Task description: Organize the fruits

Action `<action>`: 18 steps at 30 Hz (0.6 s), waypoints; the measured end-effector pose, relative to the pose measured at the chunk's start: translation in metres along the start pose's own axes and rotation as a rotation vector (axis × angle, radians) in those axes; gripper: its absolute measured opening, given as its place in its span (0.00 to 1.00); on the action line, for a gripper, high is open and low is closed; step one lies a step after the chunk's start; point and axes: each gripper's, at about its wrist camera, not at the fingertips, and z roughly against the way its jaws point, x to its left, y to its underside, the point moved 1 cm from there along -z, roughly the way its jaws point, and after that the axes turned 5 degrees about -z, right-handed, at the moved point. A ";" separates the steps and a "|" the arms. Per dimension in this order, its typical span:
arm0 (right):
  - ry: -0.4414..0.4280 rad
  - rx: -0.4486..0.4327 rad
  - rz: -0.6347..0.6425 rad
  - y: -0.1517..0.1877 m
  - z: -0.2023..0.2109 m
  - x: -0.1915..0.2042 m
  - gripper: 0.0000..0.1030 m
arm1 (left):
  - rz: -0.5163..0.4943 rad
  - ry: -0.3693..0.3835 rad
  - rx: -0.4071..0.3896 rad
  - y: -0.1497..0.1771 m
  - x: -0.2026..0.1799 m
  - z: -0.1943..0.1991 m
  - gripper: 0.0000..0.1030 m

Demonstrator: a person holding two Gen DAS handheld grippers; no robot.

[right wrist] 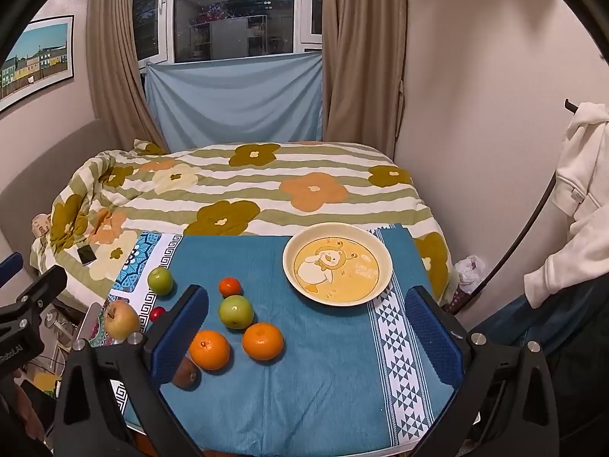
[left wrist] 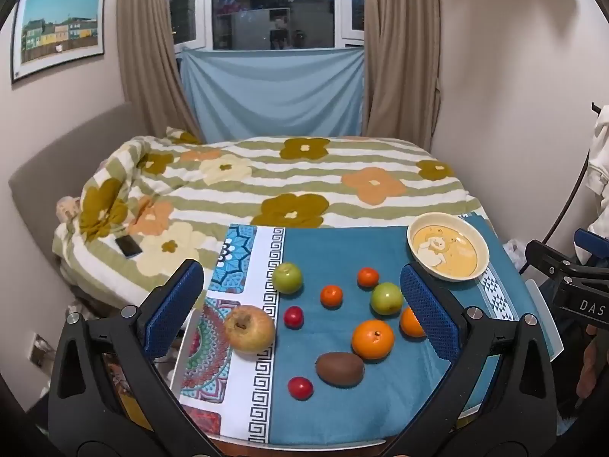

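Several fruits lie on a blue cloth [left wrist: 335,251]: a yellow-red apple [left wrist: 249,328], two green apples [left wrist: 287,277] [left wrist: 386,298], a big orange [left wrist: 372,339], another orange [right wrist: 263,341], two small tangerines [left wrist: 331,296] [left wrist: 367,277], a kiwi [left wrist: 340,369] and two small red fruits [left wrist: 293,317] [left wrist: 300,387]. A cream bowl [right wrist: 300,251] with a yellow cartoon bottom stands empty at the far right. My left gripper [left wrist: 300,312] is open above the fruits. My right gripper [right wrist: 308,327] is open, over bare cloth near the bowl.
The table stands against a bed with a flowered quilt [left wrist: 289,179]; a phone [left wrist: 128,246] lies on it. A wall is on the right, with a white garment [right wrist: 582,175] hanging. A patterned mat [left wrist: 213,342] covers the table's left part.
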 end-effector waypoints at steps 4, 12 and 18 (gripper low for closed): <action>0.001 0.000 0.001 0.000 0.000 0.000 1.00 | -0.001 0.004 -0.001 -0.001 -0.001 0.000 1.00; 0.000 0.002 0.000 0.001 -0.001 0.000 1.00 | -0.001 0.006 0.000 -0.003 0.000 -0.002 1.00; 0.000 0.002 0.000 0.001 -0.002 0.000 1.00 | 0.000 0.004 -0.001 -0.002 -0.001 0.000 1.00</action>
